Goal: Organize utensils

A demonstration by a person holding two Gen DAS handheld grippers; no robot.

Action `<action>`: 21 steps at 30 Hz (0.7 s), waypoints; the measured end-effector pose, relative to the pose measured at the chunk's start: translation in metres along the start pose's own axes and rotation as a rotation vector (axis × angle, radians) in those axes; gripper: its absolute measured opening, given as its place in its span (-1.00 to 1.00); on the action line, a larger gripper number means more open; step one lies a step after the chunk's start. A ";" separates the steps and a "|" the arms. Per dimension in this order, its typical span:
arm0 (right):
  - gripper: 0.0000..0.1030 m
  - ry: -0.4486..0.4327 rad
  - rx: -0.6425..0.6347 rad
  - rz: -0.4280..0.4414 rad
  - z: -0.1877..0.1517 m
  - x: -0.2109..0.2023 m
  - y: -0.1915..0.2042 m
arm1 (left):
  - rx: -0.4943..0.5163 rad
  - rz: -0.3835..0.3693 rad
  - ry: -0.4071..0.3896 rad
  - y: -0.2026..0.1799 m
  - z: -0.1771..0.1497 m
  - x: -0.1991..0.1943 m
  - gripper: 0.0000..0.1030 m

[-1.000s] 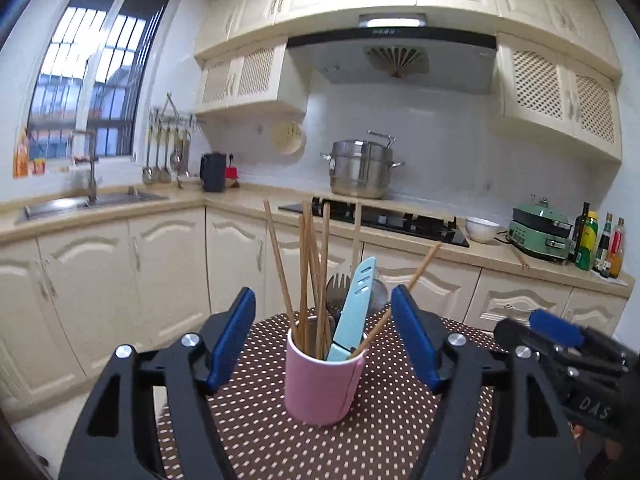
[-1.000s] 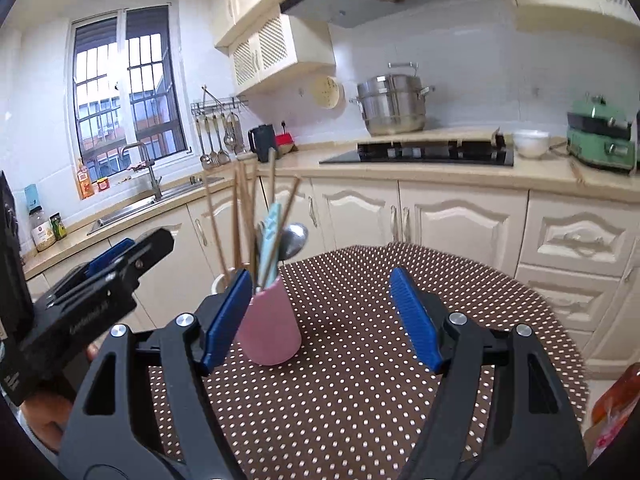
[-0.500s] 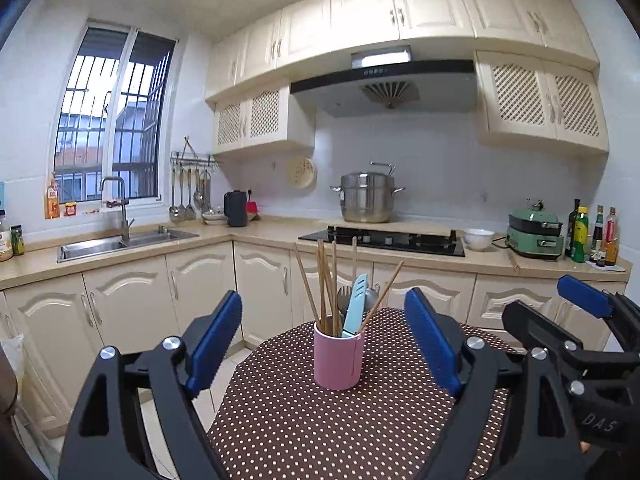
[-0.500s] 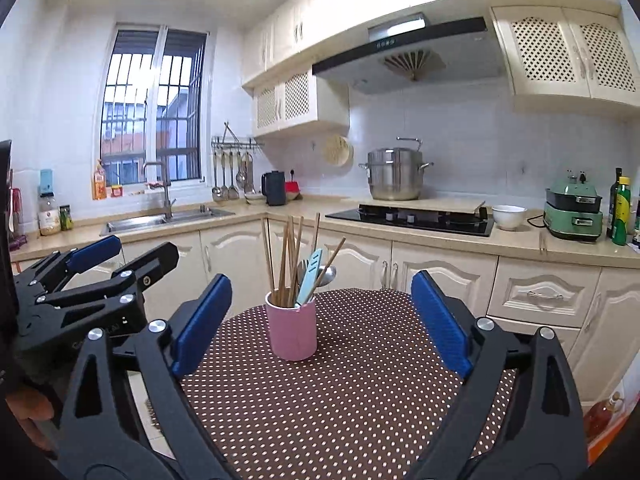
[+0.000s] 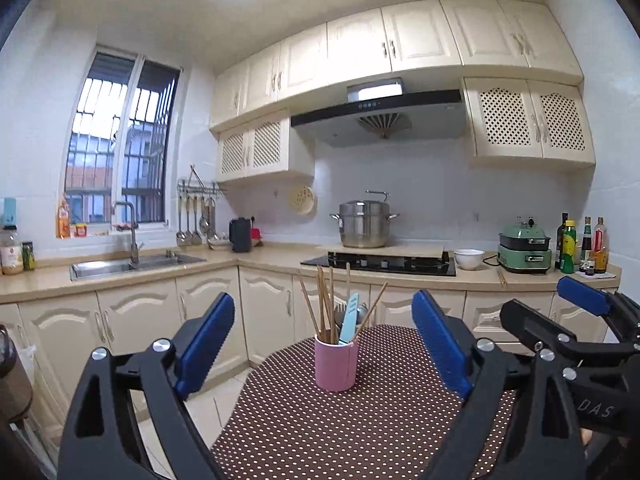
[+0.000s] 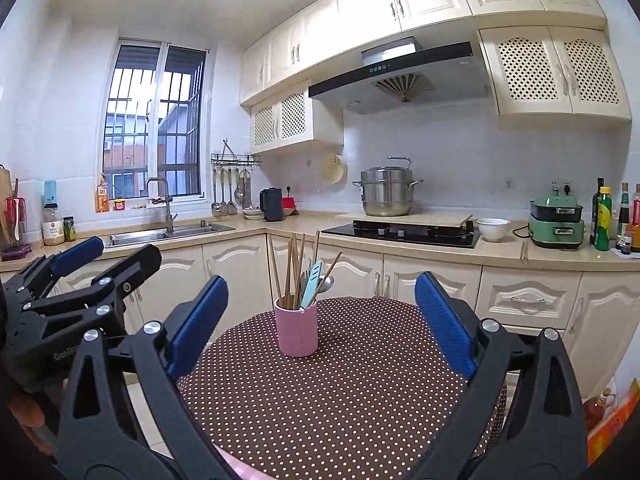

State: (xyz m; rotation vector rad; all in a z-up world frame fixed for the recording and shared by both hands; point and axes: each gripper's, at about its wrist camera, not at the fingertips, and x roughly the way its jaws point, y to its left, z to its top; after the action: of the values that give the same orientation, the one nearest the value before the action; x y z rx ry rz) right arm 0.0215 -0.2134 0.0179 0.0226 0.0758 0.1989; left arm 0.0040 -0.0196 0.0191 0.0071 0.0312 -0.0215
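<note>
The left gripper [image 5: 324, 344] points level across the kitchen with its blue-padded jaws spread wide and opening, nothing between the pads; the right gripper [image 6: 322, 324] is held the same way just beside it, jaws also wide and opening, pads bare. Each shows at the edge of the other's view, the left one to the left in the right wrist view and the right one to the right in the left wrist view. Beyond both grippers the cream cabinets [image 6: 528, 300] run along the far wall and round to the left, under a beige counter. High above and ahead of the jaws hangs the range hood [image 5: 380, 114], and left of them is the barred window [image 6: 154, 124] over the steel sink [image 6: 168, 234]. Directly under and ahead of the fingers lies the round table [image 6: 360, 400] in its brown white-dotted cloth. Straight ahead past the jaws on the counter stands the steel steamer pot [image 5: 364, 224] behind the black hob [image 6: 400, 234], with the green cooker [image 6: 556, 222] off to the right. Nearest, well clear of the pads and centred in the gap between each pair, stands the pink cup [image 5: 336, 362] upright on the table, holding wooden chopsticks [image 6: 290, 270], a light blue utensil [image 5: 349, 318] and a metal spoon [image 6: 326, 282].
</note>
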 end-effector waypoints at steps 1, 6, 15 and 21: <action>0.81 0.000 0.000 0.002 0.000 -0.003 0.001 | 0.003 0.010 -0.014 0.000 0.001 -0.005 0.74; 0.81 -0.002 -0.013 0.004 -0.001 -0.015 0.006 | 0.026 0.042 -0.041 -0.002 0.006 -0.019 0.74; 0.83 -0.011 -0.010 0.001 0.003 -0.023 0.003 | 0.035 0.051 -0.070 -0.005 0.013 -0.033 0.74; 0.83 -0.003 -0.007 0.000 0.002 -0.023 0.001 | 0.031 0.043 -0.067 -0.006 0.013 -0.031 0.74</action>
State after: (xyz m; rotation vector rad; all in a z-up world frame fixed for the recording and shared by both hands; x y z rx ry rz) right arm -0.0008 -0.2166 0.0214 0.0161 0.0723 0.1991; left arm -0.0268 -0.0252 0.0329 0.0382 -0.0366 0.0211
